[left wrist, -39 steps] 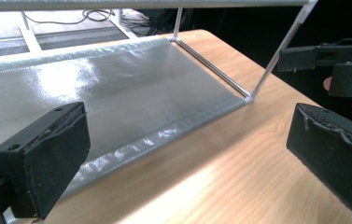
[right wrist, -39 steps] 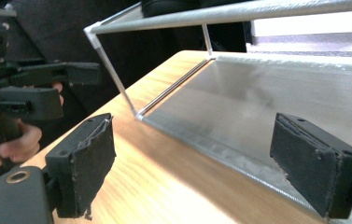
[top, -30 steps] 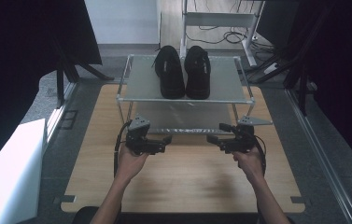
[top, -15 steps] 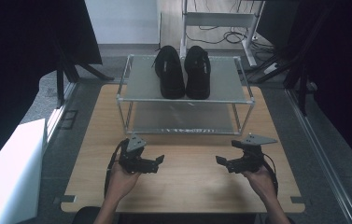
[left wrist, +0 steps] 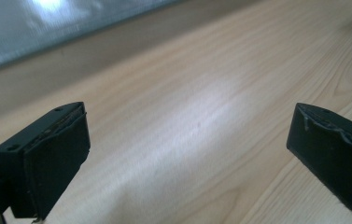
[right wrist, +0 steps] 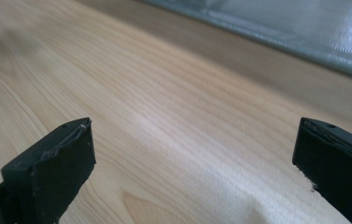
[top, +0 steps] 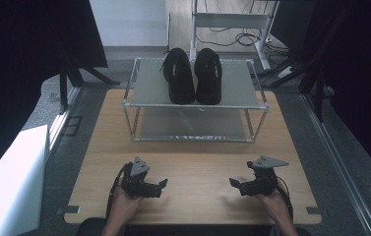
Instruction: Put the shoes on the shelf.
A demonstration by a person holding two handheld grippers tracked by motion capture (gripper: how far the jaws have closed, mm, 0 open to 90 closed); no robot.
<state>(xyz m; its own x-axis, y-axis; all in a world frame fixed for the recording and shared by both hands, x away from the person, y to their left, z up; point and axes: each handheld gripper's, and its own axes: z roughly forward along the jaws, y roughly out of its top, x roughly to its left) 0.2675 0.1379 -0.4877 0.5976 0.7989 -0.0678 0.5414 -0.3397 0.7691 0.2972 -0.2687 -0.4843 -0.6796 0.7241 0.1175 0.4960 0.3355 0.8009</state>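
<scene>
Both grippers have drawn back toward the person since a second ago: in the high view the left gripper point(top: 161, 185) and right gripper point(top: 233, 184) now hover over the near part of the wooden table point(top: 198, 167), well apart from the metal rack point(top: 146, 94). The black shoes point(top: 195, 76) stay side by side on its top shelf.

Left gripper view: jaws spread wide, nothing between them.

Right gripper view: jaws likewise wide and empty.

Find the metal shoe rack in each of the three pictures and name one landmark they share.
High view: the shoe rack stands at the far middle of the table, a pair of black shoes on its top shelf.
Left gripper view: its shiny lower shelf crosses the top left corner.
Right gripper view: the same shelf crosses the top right corner.
Shared landmark: the light wooden table.
</scene>
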